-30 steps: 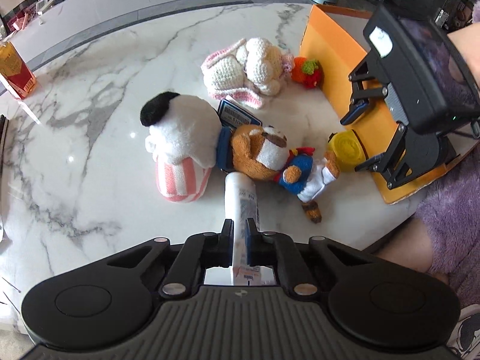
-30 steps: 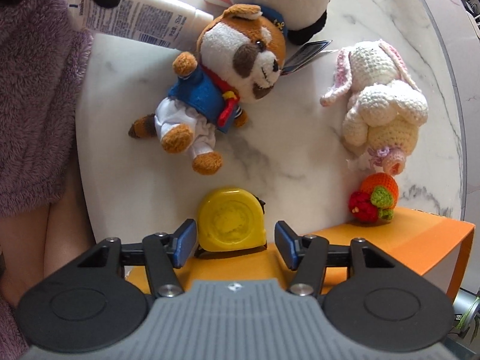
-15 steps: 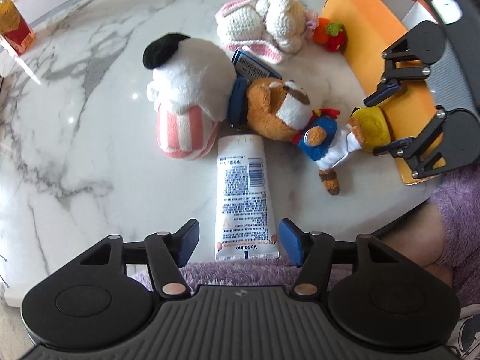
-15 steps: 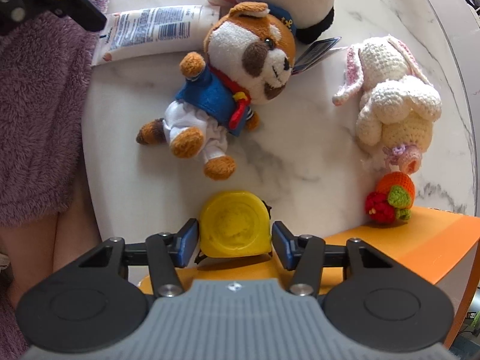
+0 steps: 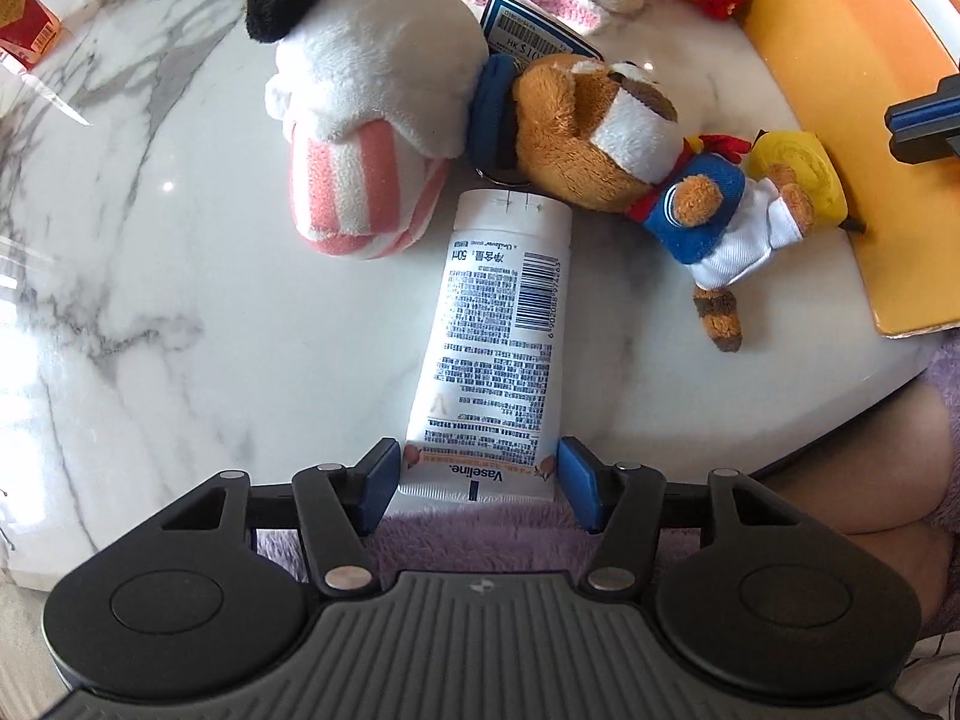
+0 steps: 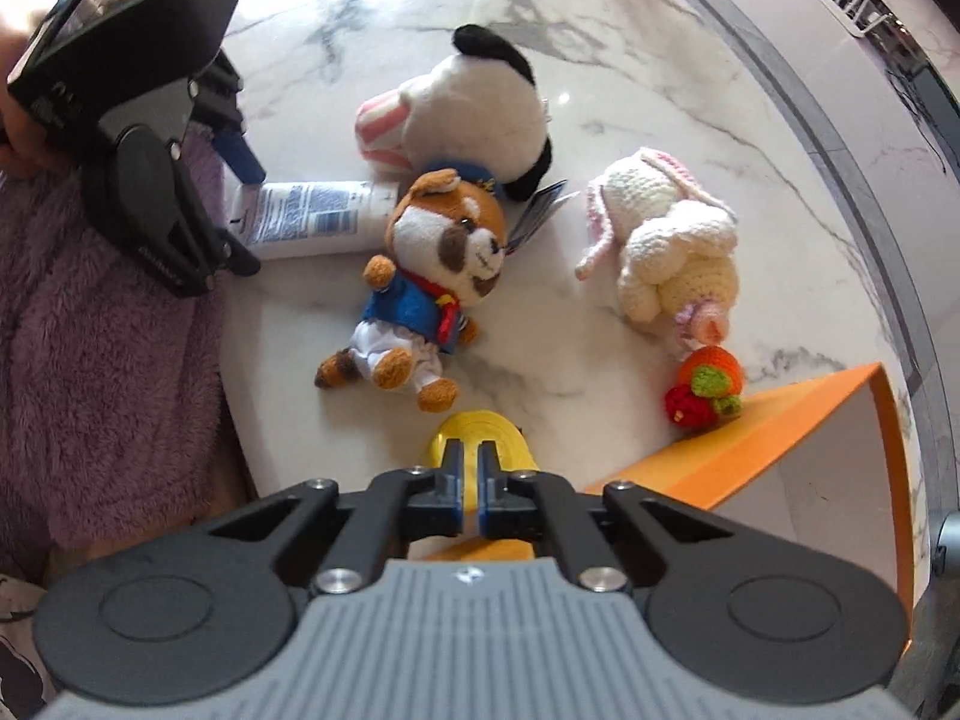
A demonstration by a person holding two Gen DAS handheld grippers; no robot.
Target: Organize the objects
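A white Vaseline tube (image 5: 498,324) lies flat on the marble table (image 5: 150,330), its crimped end at the near edge. My left gripper (image 5: 480,483) points down over that end. Its blue pads stand close on either side of the tube and the jaws are closing. My right gripper (image 6: 471,468) is shut with nothing in it, raised above a yellow tape measure (image 6: 480,429) that rests at the edge of an orange box (image 6: 780,438). A plush dog in a blue sailor suit (image 5: 606,138) lies between tube and tape measure.
A white plush with a black ear and pink stripes (image 5: 372,120) touches the dog's head. A crochet bunny (image 6: 666,240) and a crochet carrot with strawberry (image 6: 708,384) lie beyond. A red carton (image 5: 24,30) stands far left. A person's purple fleece (image 6: 102,360) borders the table's near edge.
The left gripper let go of the tube, which now lies on the table, then sank with its jaws astride the tube's end. The right gripper shut and rose away from the tape measure.
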